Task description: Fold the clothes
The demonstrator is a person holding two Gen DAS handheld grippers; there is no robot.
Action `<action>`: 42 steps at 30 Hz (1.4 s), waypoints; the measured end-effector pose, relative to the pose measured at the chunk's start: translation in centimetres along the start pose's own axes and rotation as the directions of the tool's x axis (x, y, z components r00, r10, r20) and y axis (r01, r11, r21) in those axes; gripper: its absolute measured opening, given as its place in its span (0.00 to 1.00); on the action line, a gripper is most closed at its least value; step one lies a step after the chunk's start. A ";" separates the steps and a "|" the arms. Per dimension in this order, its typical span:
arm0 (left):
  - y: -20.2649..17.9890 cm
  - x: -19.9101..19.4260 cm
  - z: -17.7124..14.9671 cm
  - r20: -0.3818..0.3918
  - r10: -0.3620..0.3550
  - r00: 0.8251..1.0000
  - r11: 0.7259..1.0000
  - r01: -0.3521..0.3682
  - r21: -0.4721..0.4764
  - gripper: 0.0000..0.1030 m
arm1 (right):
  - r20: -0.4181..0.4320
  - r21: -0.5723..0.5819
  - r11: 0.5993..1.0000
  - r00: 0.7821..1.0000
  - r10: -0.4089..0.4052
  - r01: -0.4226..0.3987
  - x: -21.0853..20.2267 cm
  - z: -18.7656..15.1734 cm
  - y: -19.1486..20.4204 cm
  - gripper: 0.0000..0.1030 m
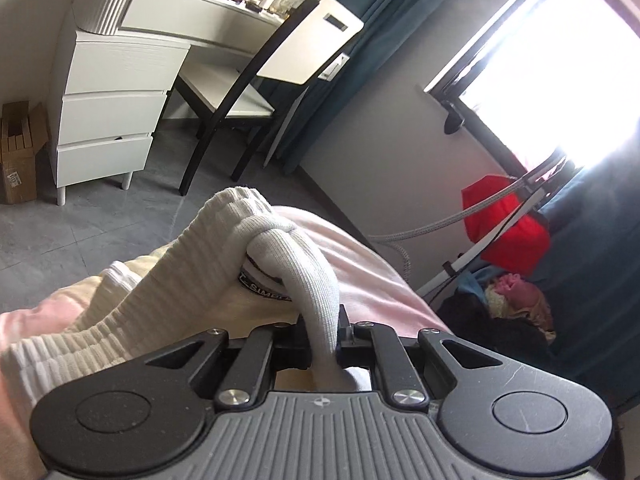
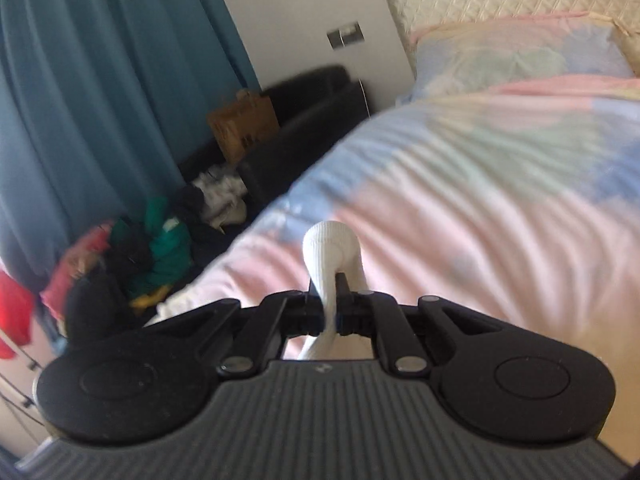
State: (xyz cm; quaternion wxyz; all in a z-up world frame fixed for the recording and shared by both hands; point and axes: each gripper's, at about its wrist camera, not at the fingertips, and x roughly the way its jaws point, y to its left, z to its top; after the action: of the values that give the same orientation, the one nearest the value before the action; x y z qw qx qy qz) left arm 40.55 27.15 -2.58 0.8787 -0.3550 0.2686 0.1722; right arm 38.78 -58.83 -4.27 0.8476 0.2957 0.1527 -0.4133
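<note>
Both claws clenched on the same garment, a white ribbed knit piece with a black-and-white label. Left claw (image 1: 322,344) pinches a bunched twist of the white ribbed knit garment (image 1: 168,292), which rises from between the jaws, knots over and trails away to the near left across the pink bedspread (image 1: 360,264). Right claw (image 2: 329,304) grips a narrow rolled fold of what looks like the same white knit; a rounded loop of it stands up just beyond the fingertips, above the pastel striped bed cover. Right view blurred, so fine detail of that grip is uncertain. Garment is held off the bed at both pinch points, its slack resting on the bed at left. Background, not in play: white drawer unit (image 1: 108,112) and black-framed chair (image 1: 256,92) far left, teal curtain (image 2: 100,80), heap of mixed clothes (image 2: 152,248) on the floor by the bed. Judgement: step in hand is carrying and spreading the piece before the first fold. To do it well, keep both grips firm, draw the claws apart until the twisted knit goes flat, then lower it onto open bed surface clear of the edge. Risk: the bunched grip on the left hides a twist, giving a crooked fold; the knit stretches easily, so pull gently.
</note>
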 end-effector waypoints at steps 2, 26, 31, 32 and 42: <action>-0.2 2.9 -0.4 -0.033 0.032 0.999 0.999 -0.031 0.012 0.11 | -0.026 -0.017 1.000 1.000 -0.010 0.009 2.2 -1.1 0.7 0.08; 5.6 -9.8 -2.5 -0.104 -0.003 0.995 1.000 0.006 0.026 0.81 | -0.195 0.163 0.941 0.926 0.324 -0.295 -7.4 -2.7 -12.5 0.91; 11.4 -11.2 -4.0 -0.207 -0.041 0.977 0.986 0.006 -0.170 0.81 | -0.308 0.421 0.845 0.824 0.476 -0.330 -7.8 -6.3 -16.5 0.91; 12.0 -11.0 -4.3 -0.222 -0.038 0.974 0.982 -0.004 -0.187 0.81 | -0.328 0.423 0.844 0.813 0.481 -0.329 -7.8 -7.1 -16.4 0.91; 14.0 -4.5 -5.1 -0.218 -0.111 0.970 0.947 0.036 -0.319 0.50 | -0.272 0.373 0.835 0.812 0.516 -0.405 -5.2 -10.5 -13.1 0.92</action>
State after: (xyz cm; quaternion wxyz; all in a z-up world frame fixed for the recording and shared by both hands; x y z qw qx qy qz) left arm 28.30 32.64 -10.46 0.7797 -0.5172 0.3254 0.1367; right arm 25.11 -55.38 -14.71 0.8253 0.5191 0.1647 -0.1494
